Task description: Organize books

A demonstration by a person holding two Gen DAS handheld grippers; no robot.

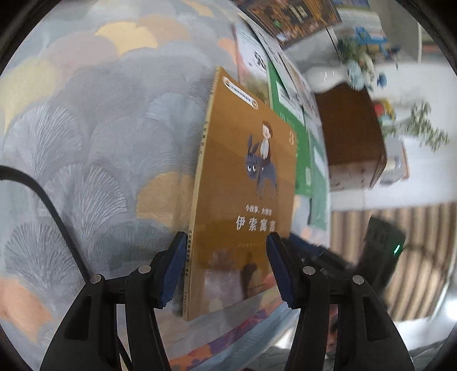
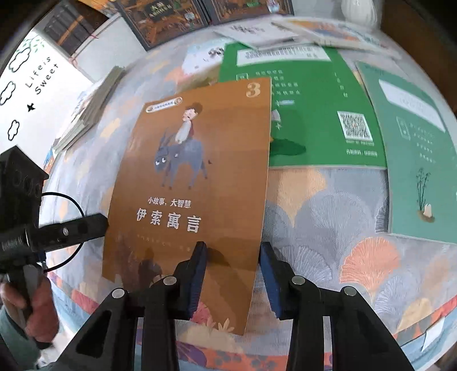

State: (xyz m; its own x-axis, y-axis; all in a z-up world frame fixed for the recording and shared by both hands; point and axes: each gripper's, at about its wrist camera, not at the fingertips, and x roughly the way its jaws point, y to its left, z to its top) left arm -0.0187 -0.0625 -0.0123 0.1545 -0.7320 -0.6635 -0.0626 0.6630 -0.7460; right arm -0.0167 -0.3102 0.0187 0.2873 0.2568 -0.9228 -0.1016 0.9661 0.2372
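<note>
Surface: a table under a grey cloth with a fan pattern in peach and yellow [image 2: 328, 205]; all books lie on it or are held over it.
Person's hand [image 2: 34, 302]: at the near left, around the handle of the left tool.
Left gripper [image 1: 225, 239]: comes in from the left at the spine edge of the brown book. The jaws stand about half apart with the book between them, the spine just beside the left pad. It cannot be told whether the pads press on it.
Stack of thin pale books [image 2: 94, 105]: far left, edges roughly squared. Judged the sorted pile, though nothing confirms this.
Brown paperback with a rider on a grey donkey [image 2: 194, 171]: centre, raised off the cloth and tilted cover-up between the two tools. This is the book in hand.
Right gripper [image 2: 232, 248]: at the near right edge of the brown paperback. The jaws are fairly narrow, with the left pad over the front cover and the right pad just past the book's edge. A firm grip cannot be confirmed.
Bright green book with a QR code [image 2: 314, 114]: right of centre, flat, partly under the brown paperback's far corner.
Teal book with a bamboo drawing [image 2: 420, 142]: far right, flat.
Far row: dark-covered books [image 2: 165, 20] and pale booklets [image 2: 257, 31], loose and overlapping.
Progress: judged early to middle. One pile exists and one book is in transit.
Remaining: place the brown paperback, then gather the green, teal, dark and pale books.
</note>
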